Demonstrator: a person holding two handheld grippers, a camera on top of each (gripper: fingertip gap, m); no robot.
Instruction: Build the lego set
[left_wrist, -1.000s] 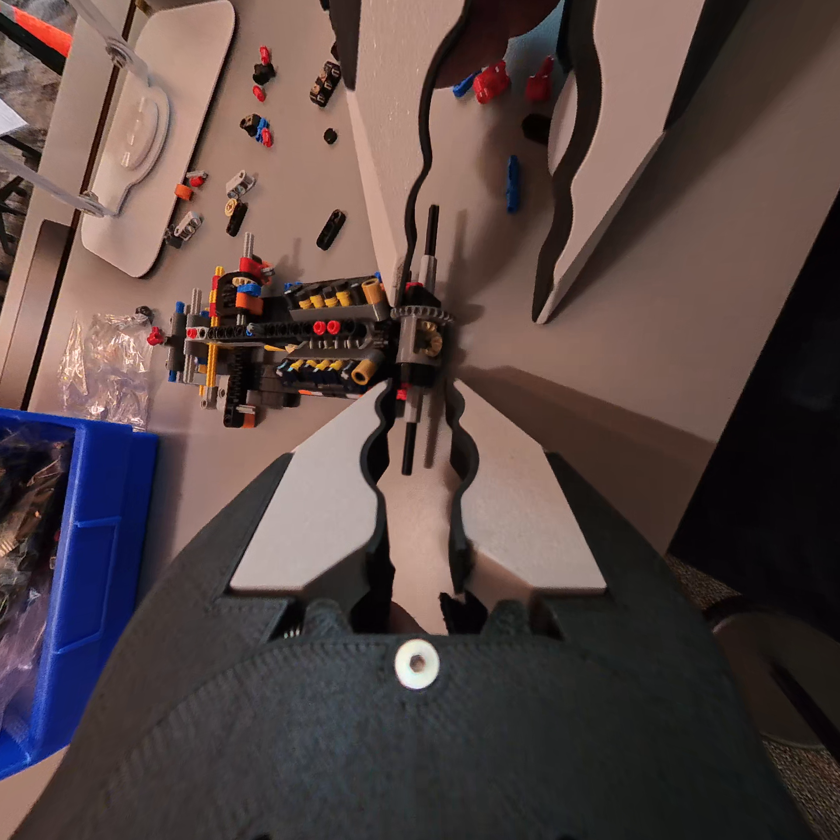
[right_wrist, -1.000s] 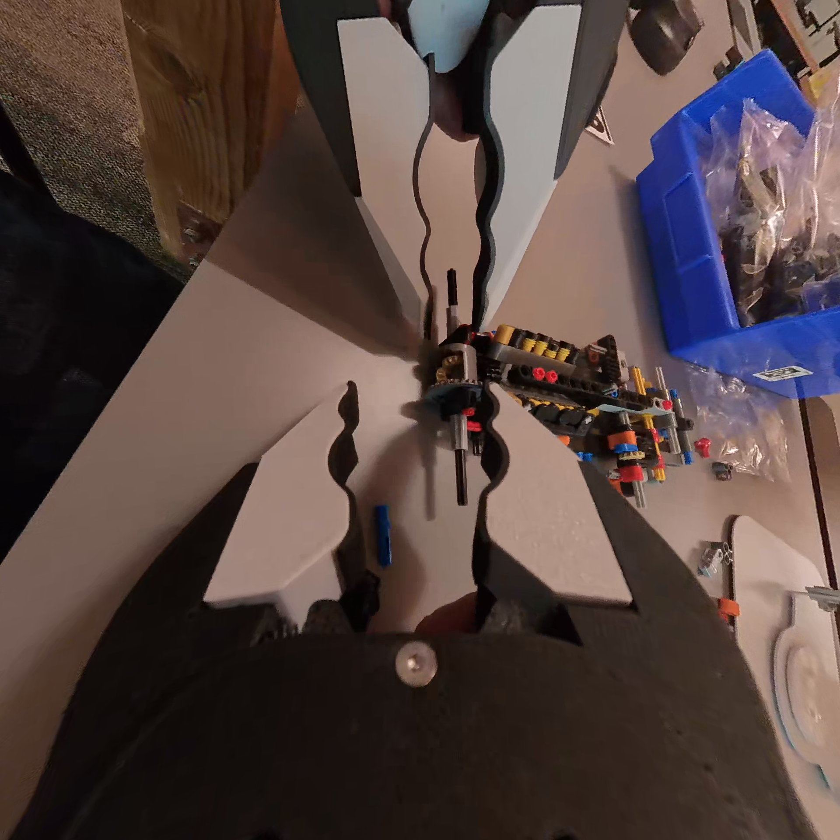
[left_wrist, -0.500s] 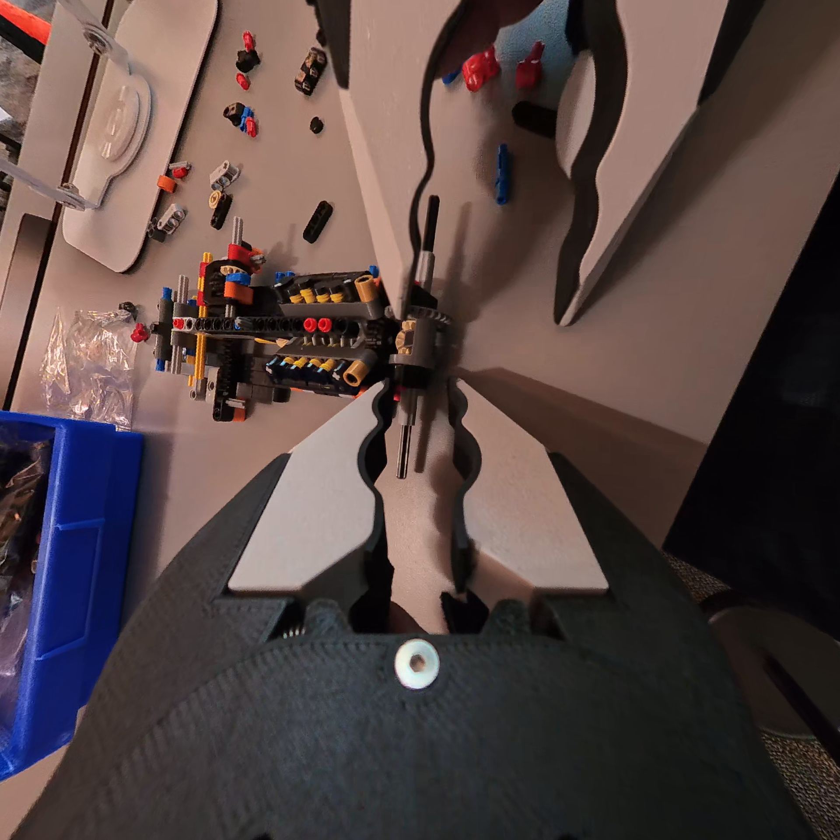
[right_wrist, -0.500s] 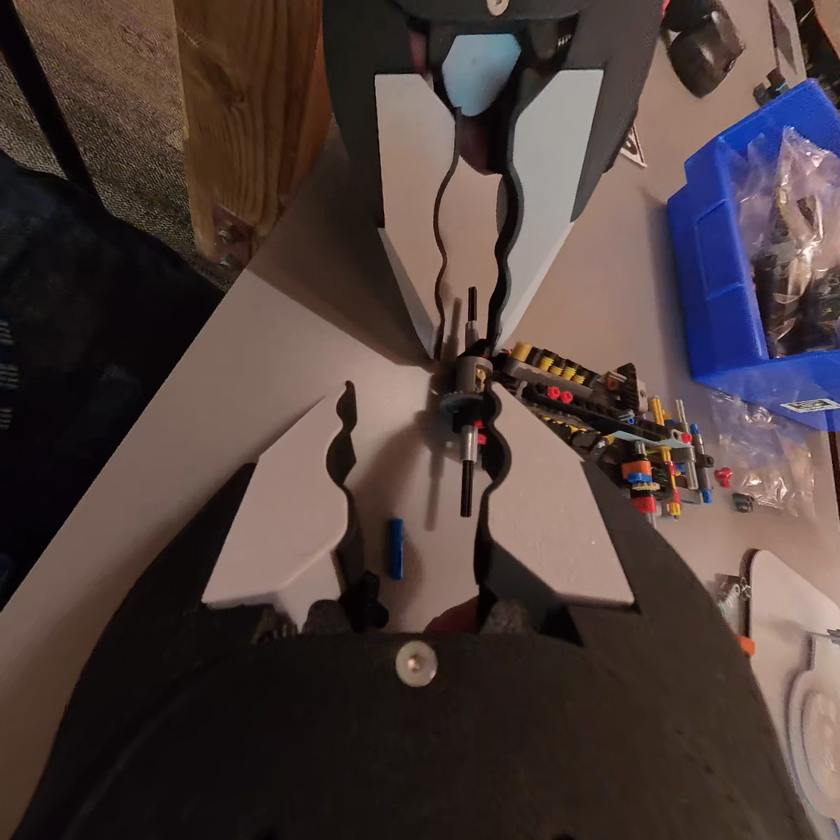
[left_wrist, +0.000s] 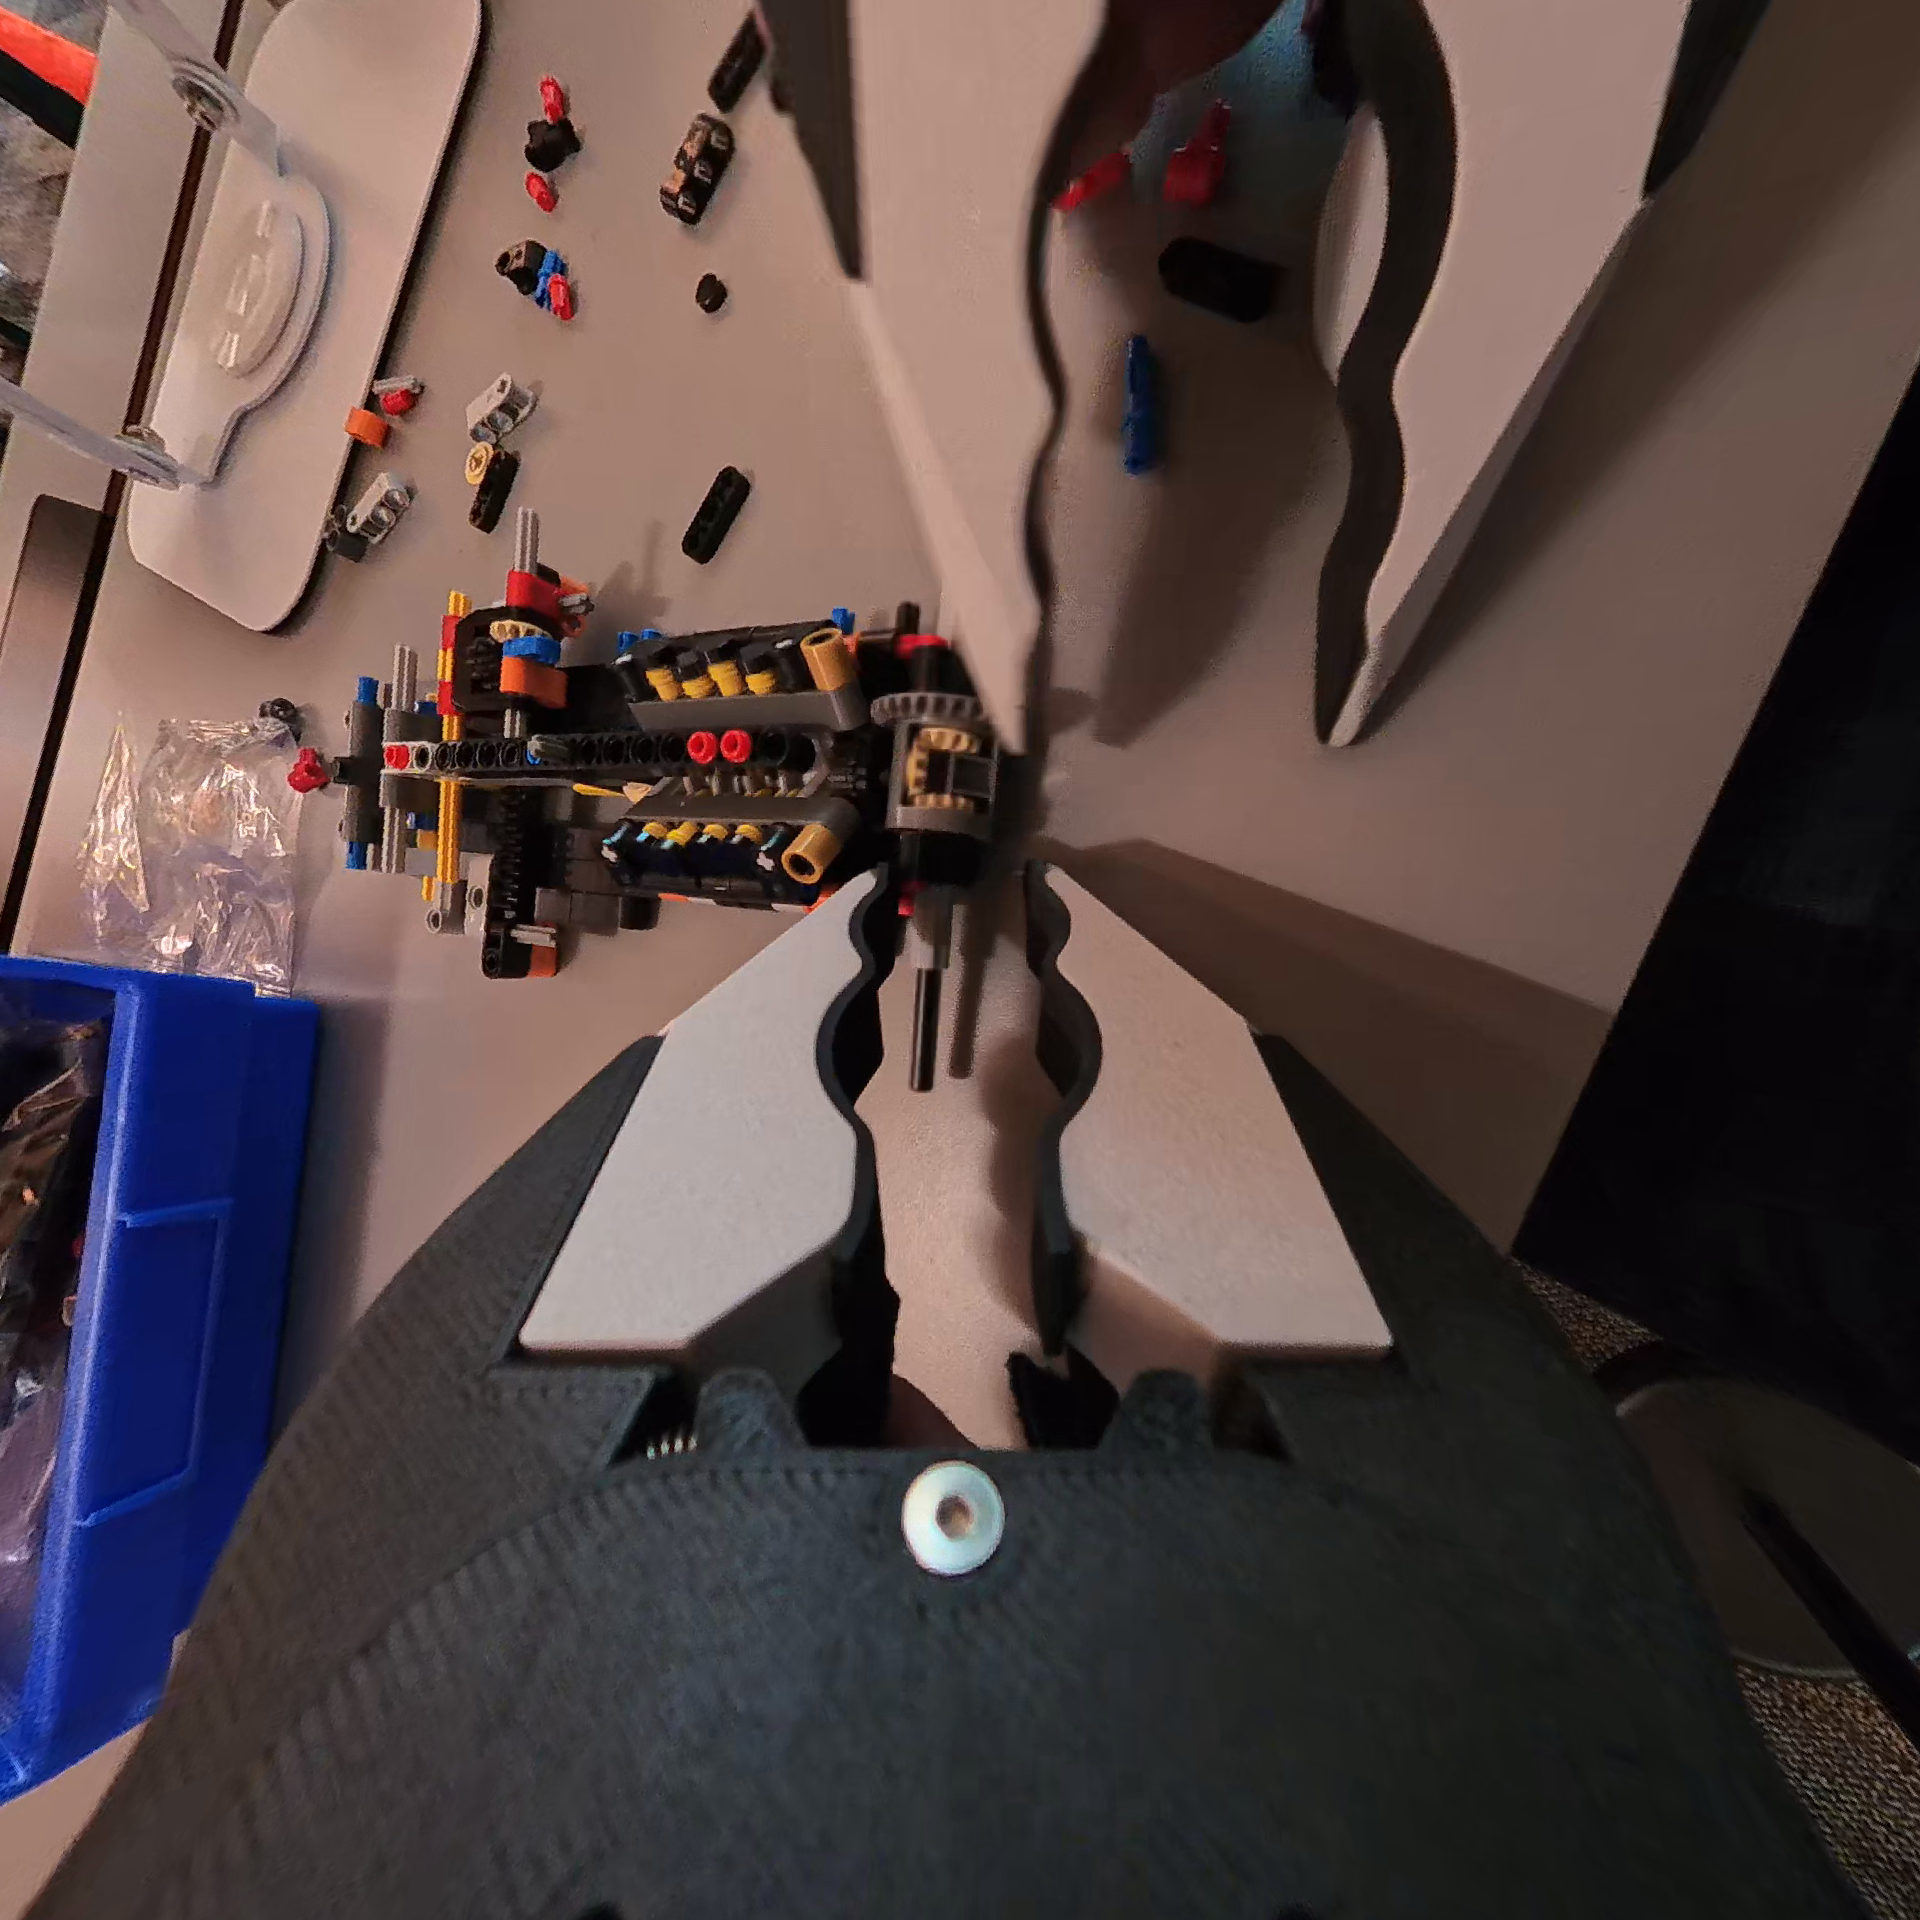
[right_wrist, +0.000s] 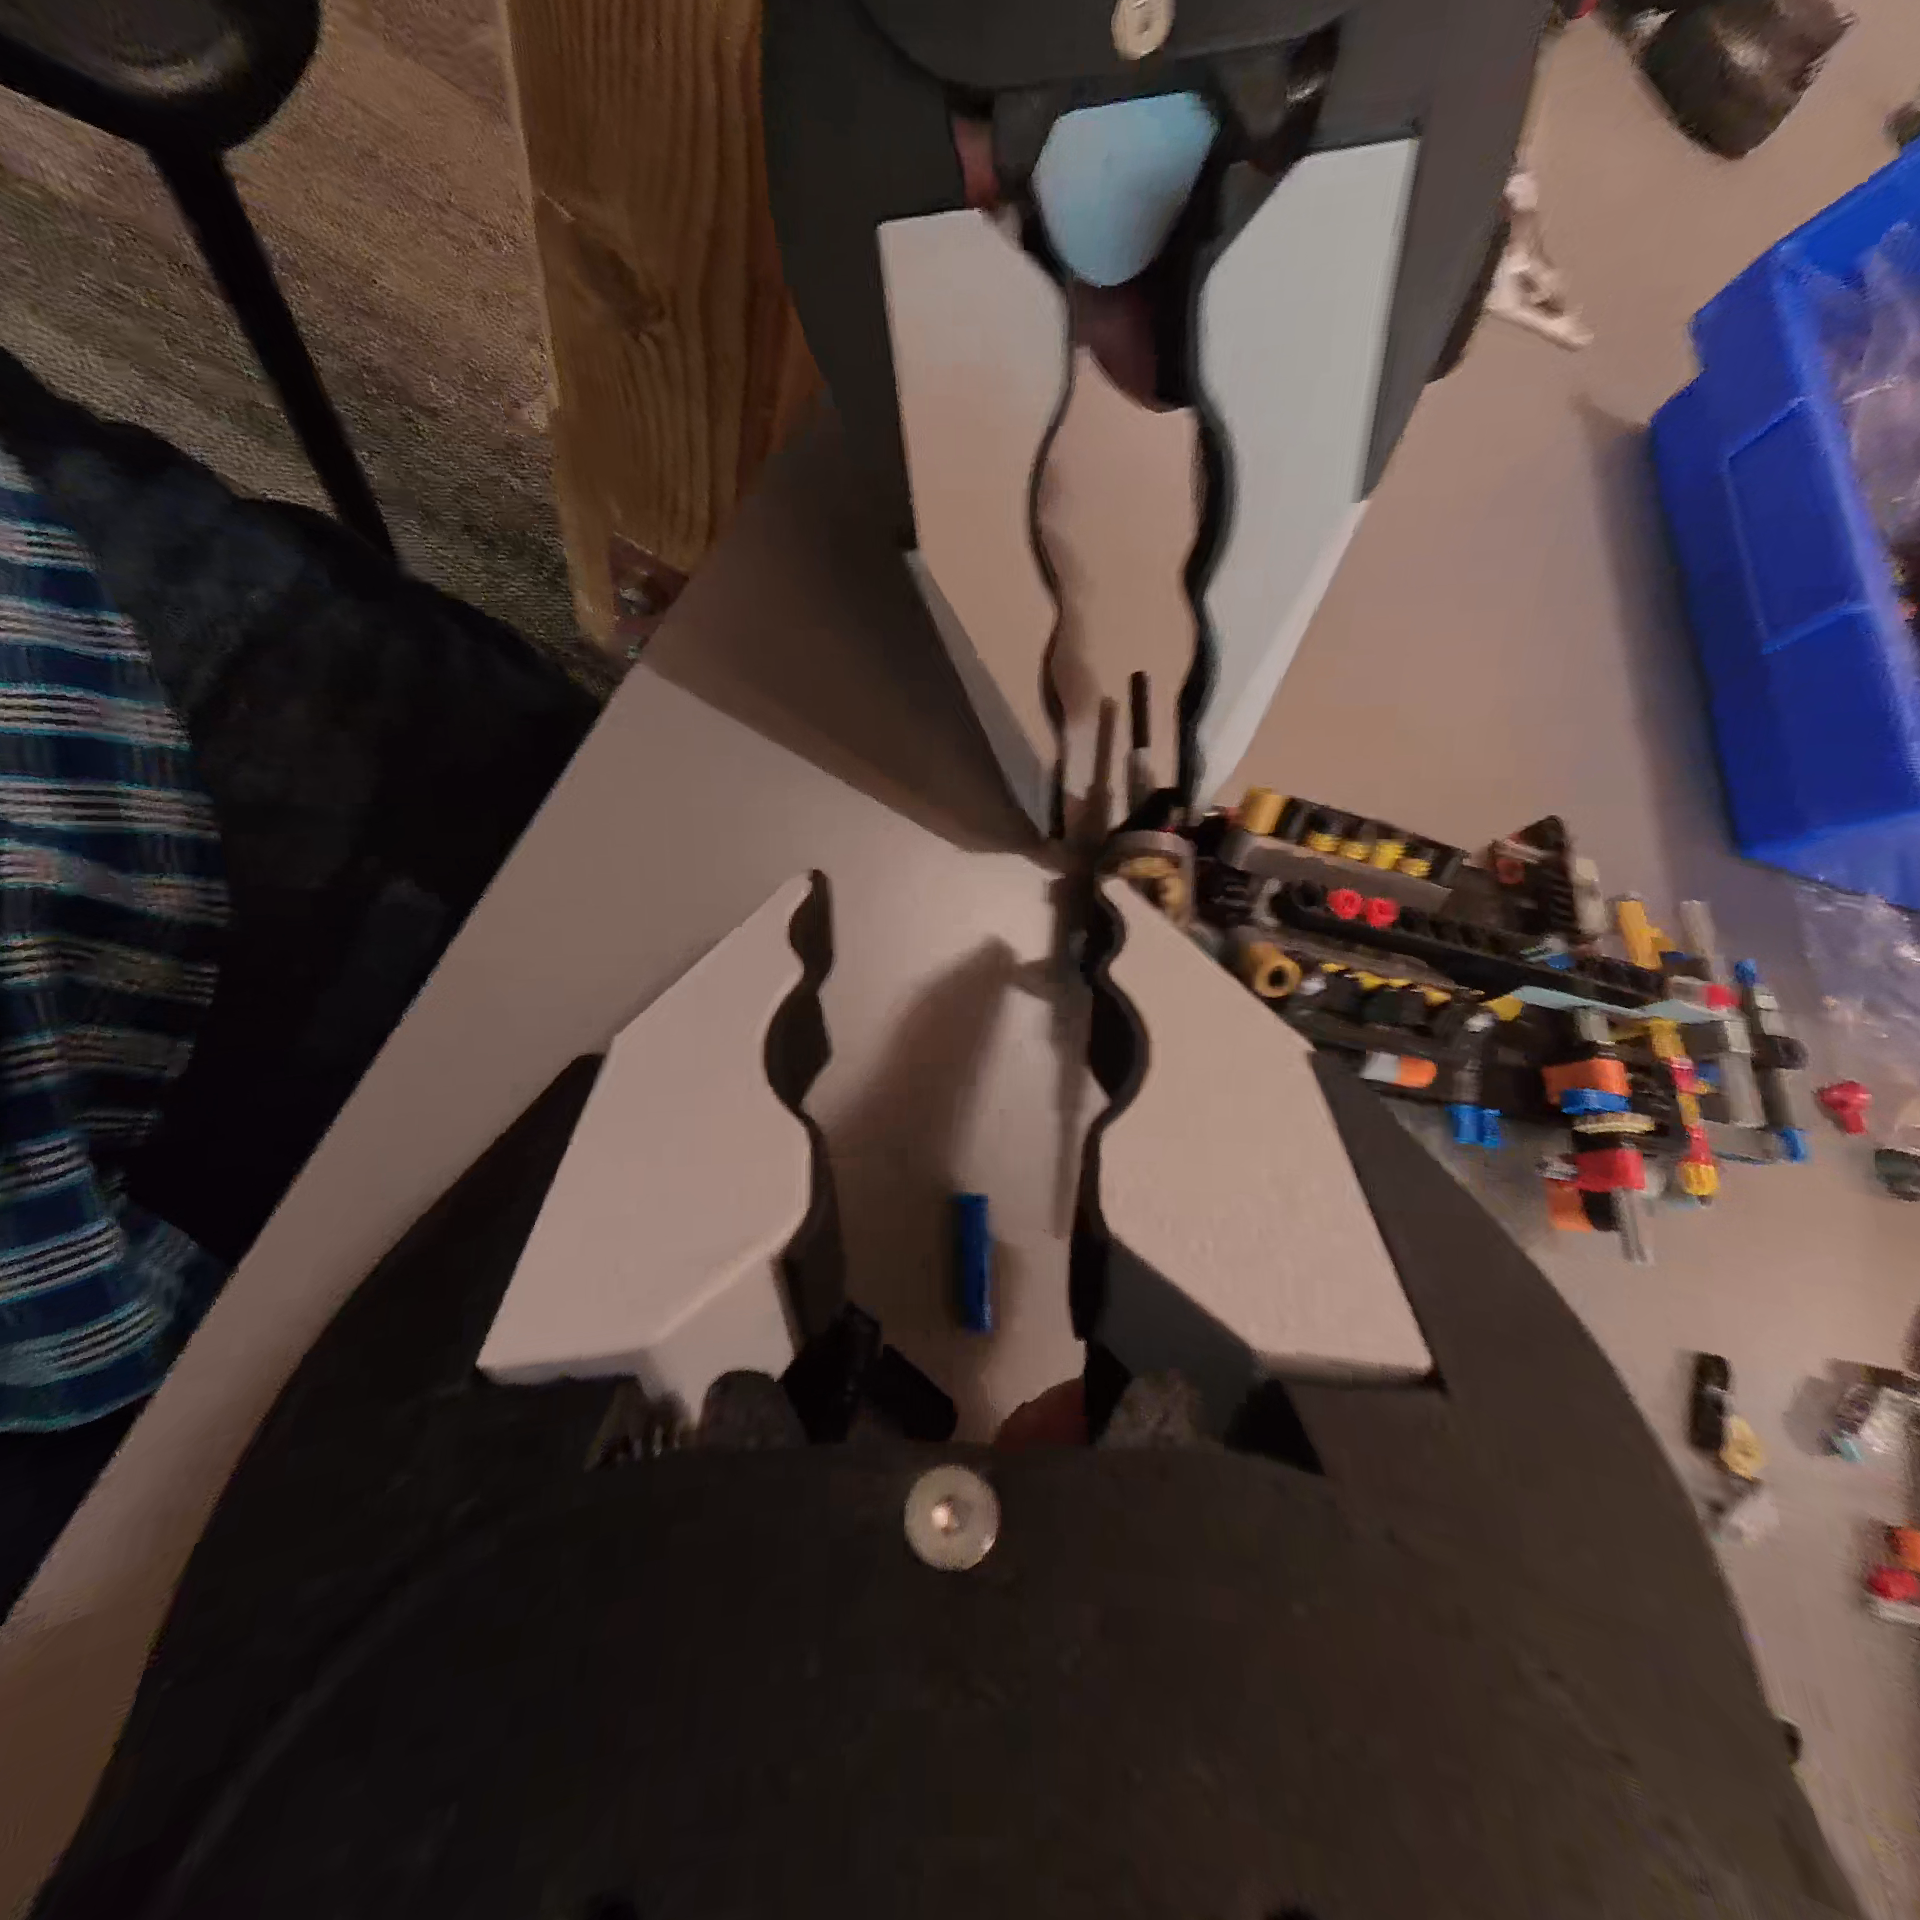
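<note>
Both your left claw (left_wrist: 951, 894) and right claw (right_wrist: 961, 894) gape empty beside the model (left_wrist: 665, 769), so a sideways nudge could knock its black rod (left_wrist: 923, 1023) loose.

Left gripper (left_wrist: 951, 883) fingers apart around the lego model's (left_wrist: 665, 769) black axle (left_wrist: 922, 1023)

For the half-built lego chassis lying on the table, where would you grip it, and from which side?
Grip the lego chassis across its long black beam, coming from above with fingers spanning the two engine blocks. It lies flat; the thin black axle and differential gear at the end look too fragile.
</note>
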